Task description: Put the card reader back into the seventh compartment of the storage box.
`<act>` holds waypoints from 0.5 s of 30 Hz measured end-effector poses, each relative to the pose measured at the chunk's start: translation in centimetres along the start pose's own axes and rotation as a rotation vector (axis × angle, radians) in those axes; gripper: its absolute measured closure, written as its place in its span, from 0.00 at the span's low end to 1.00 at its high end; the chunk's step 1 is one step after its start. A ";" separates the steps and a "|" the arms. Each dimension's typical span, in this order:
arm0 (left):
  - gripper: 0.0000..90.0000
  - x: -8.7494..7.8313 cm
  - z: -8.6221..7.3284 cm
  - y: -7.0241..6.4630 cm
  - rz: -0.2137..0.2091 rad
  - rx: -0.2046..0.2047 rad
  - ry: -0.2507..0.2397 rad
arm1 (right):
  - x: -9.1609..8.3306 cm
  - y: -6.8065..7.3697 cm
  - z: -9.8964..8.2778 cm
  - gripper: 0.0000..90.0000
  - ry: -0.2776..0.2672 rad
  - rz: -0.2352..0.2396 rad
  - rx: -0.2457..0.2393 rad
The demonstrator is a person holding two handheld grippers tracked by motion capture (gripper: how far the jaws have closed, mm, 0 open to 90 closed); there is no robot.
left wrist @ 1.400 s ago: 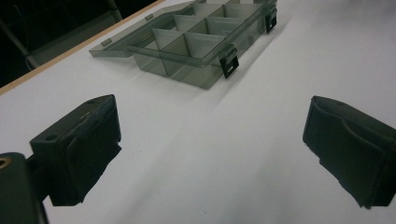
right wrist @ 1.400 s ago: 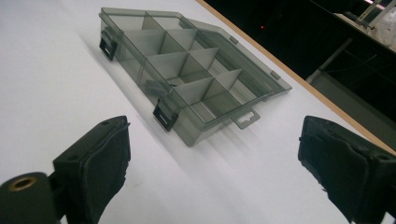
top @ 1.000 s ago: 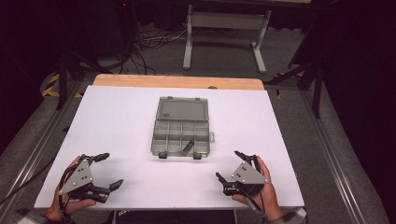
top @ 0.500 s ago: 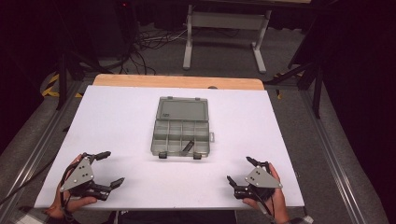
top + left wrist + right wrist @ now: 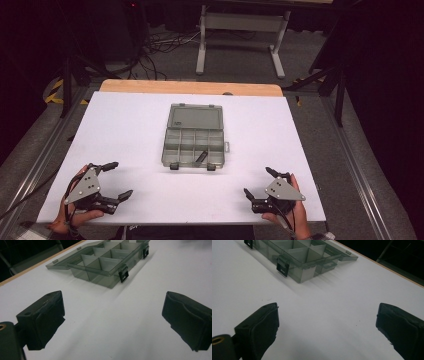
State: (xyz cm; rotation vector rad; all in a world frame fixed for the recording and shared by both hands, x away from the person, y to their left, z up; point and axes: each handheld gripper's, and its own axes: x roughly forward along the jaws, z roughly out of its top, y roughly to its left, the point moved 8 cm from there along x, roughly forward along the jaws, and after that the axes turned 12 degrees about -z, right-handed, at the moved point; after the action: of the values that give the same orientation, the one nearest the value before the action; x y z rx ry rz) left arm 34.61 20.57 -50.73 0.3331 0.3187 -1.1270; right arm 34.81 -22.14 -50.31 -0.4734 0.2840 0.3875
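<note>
While both hands rest low at the near edge of the white table (image 5: 125,130), the left gripper (image 5: 114,181) at about seven o'clock and the right gripper (image 5: 259,182) at about five o'clock each stand spread wide with nothing between the pads, the right one's jaws having just been opening. Well apart from both, the smoky clear compartment box (image 5: 194,143) sits at the table's centre, toward twelve o'clock from the grippers. Its lid (image 5: 195,118) lies folded back flat on the far side, and a small dark piece (image 5: 201,156) rests in a front compartment.

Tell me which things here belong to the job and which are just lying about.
Job: open compartment box, small dark item inside it, left gripper, right gripper, both open and empty.
Lying about: metal stand and cables on the floor behind the table.
</note>
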 end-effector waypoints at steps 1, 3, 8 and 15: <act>0.06 0.0 0.0 0.0 0.000 0.000 0.000 | 0.0 0.0 0.0 0.07 0.000 0.000 0.000; 0.06 0.1 0.1 -0.1 -0.010 0.008 0.001 | 0.0 0.0 -0.1 0.07 0.003 -0.008 -0.007; 0.06 0.4 0.1 -0.1 -0.017 0.012 0.001 | -0.2 0.0 0.0 0.06 0.010 -0.028 0.000; 0.07 0.5 0.2 -0.3 -0.025 0.019 0.010 | -0.2 0.4 -0.3 0.08 0.022 -0.010 -0.023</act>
State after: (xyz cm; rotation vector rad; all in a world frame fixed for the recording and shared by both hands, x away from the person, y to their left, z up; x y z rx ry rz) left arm 34.59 19.95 -50.81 0.3522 0.3216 -1.1543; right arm 34.41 -21.97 -50.63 -0.5015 0.2985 0.3762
